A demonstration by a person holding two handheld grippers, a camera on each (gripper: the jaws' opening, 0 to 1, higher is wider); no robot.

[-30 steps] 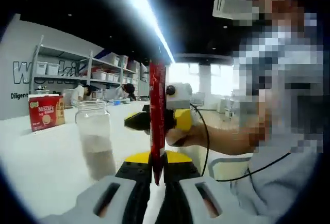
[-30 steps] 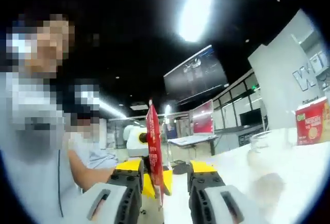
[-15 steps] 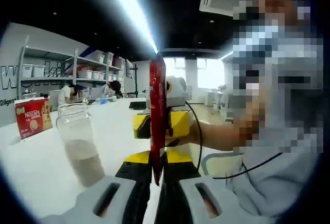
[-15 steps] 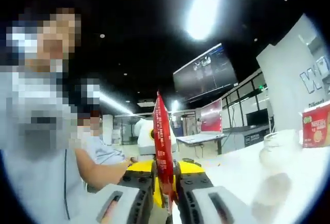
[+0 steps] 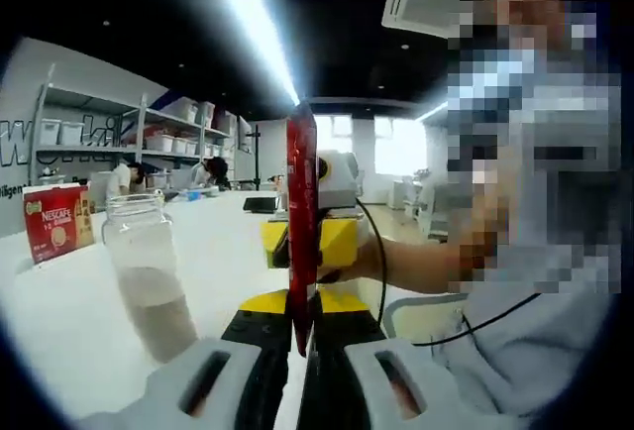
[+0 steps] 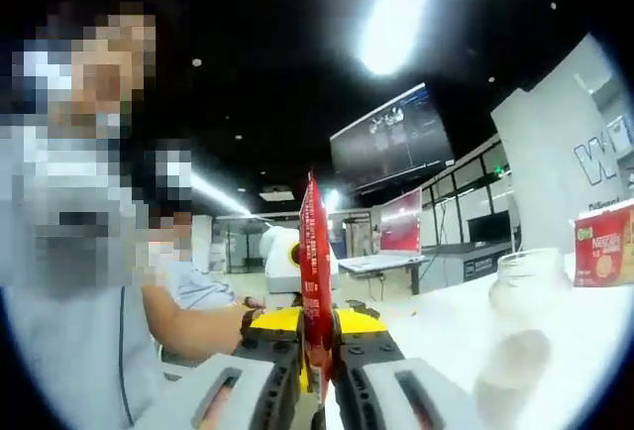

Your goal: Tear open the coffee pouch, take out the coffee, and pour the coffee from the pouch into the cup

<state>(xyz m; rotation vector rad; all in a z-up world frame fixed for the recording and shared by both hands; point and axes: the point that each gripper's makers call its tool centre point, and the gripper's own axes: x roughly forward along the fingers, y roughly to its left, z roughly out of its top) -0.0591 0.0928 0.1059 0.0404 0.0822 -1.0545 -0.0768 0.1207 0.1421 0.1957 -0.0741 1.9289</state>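
While the left gripper is pinching the lower edge of the red coffee pouch with its jaws closed flat on it, the left gripper view is showing the pouch standing upright and edge-on between the two tools. Just beyond it, the right gripper's yellow-tipped head is closing against the pouch from the far side, a person's hand behind it. To the left, a glass cup is standing on the white table, apart from the pouch; a red coffee box is sitting farther left, near the wall.

Turning to the right gripper view, the right gripper is likewise clamping the pouch, jaws drawn in tight on its lower part, with the left gripper's yellow head just behind the pouch. The cup is standing off to the right on the table, and the box is showing at the far right.

Judgement: the tearing step is in hand, with both tools gripping and the pouch apparently unopened. Next, the grippers will likely be needing to pull in opposing directions to split the top, then carry the pouch over the cup.
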